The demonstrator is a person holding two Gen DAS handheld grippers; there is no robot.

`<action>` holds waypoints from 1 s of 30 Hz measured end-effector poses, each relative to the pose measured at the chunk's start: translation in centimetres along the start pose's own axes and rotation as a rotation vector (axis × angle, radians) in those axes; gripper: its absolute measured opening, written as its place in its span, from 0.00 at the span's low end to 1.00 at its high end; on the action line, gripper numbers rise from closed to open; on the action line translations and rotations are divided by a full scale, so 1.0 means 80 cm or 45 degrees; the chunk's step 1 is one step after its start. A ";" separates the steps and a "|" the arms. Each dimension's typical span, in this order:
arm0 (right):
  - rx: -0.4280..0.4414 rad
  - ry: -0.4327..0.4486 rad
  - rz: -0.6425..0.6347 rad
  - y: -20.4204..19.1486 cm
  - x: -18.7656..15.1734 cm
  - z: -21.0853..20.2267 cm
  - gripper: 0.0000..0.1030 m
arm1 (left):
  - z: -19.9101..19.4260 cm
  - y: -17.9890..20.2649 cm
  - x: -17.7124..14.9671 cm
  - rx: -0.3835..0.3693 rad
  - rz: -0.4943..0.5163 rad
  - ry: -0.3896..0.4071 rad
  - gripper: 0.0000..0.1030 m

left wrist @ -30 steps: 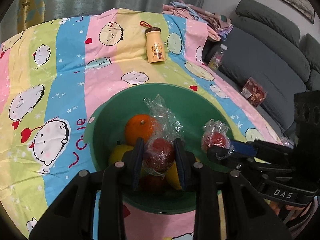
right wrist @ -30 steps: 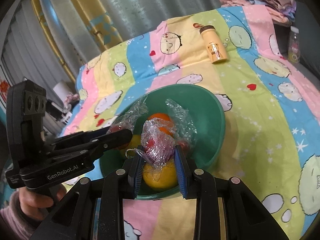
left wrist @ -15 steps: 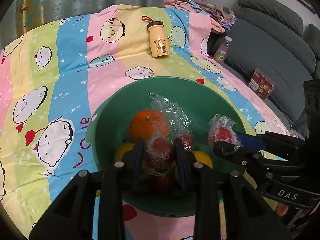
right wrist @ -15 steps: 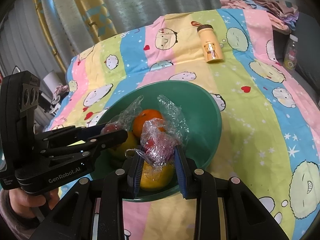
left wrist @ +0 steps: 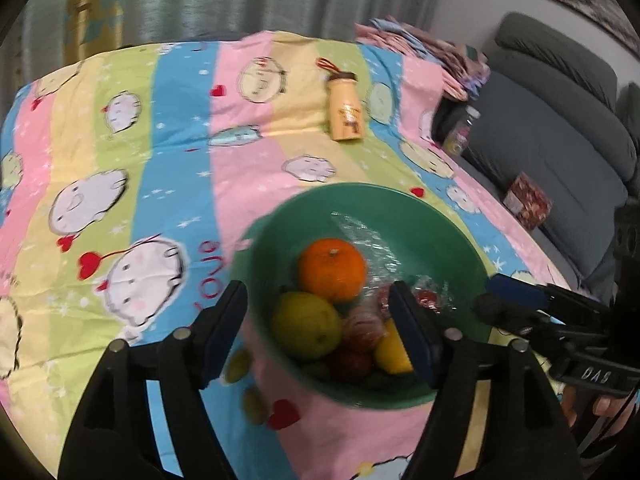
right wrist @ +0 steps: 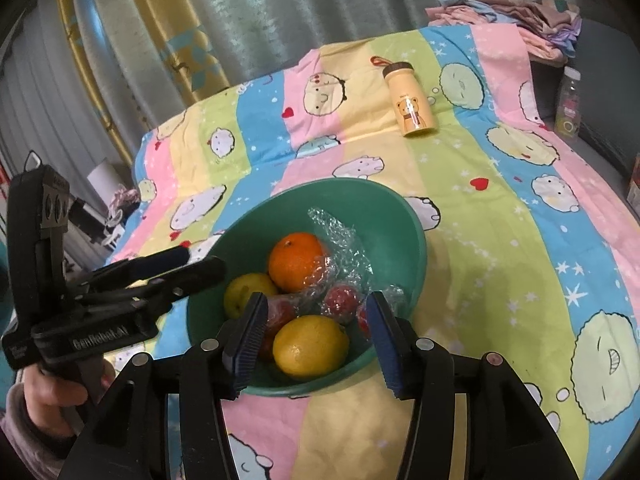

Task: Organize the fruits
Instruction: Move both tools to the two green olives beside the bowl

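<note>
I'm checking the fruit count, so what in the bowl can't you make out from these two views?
- Left wrist view: motion blur smears the green bowl; its right finger covers a wrapped red fruit.
- Right wrist view: crinkled plastic wrap veils the red fruits.
- Both views: fruit beneath the lemon stays hidden.

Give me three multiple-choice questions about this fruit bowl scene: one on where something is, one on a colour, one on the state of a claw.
1. Where is the orange?
A. in the bowl
B. on the bedsheet
C. beside the bottle

2. What colour is the bowl?
A. red
B. green
C. white

3. How does the right claw stand?
A. shut on a lemon
B. shut on the bowl rim
C. open, holding nothing

Answers: 1 A, the orange lies among the other fruit inside the bowl. 2 B, its wall and rim are green. 3 C, its fingers stand apart above the fruit, having just been opening.
</note>
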State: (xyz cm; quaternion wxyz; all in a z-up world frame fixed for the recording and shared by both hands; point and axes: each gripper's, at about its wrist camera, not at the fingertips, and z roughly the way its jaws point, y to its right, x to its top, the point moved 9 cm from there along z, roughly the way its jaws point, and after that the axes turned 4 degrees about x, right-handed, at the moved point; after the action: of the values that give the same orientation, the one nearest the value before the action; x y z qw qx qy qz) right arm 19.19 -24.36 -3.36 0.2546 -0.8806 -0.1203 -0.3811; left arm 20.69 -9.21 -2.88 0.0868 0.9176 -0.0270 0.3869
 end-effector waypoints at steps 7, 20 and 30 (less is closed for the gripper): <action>0.051 0.044 0.009 -0.011 -0.009 -0.030 0.54 | -0.049 -0.085 -0.029 0.128 -0.200 0.025 0.80; 0.315 -0.098 -0.199 -0.128 -0.075 -0.030 0.55 | -0.119 -0.150 -0.126 0.158 -0.403 -0.020 0.80; 0.221 -0.231 -0.296 -0.190 -0.113 0.065 0.55 | -0.155 -0.168 -0.172 0.136 -0.420 -0.029 0.80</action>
State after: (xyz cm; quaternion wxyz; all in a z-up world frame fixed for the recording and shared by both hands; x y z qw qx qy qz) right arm 10.06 -8.91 -7.60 0.2720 -0.8661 -0.2765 -0.3152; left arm 3.93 6.00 -6.05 0.0998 0.9173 0.1435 0.3577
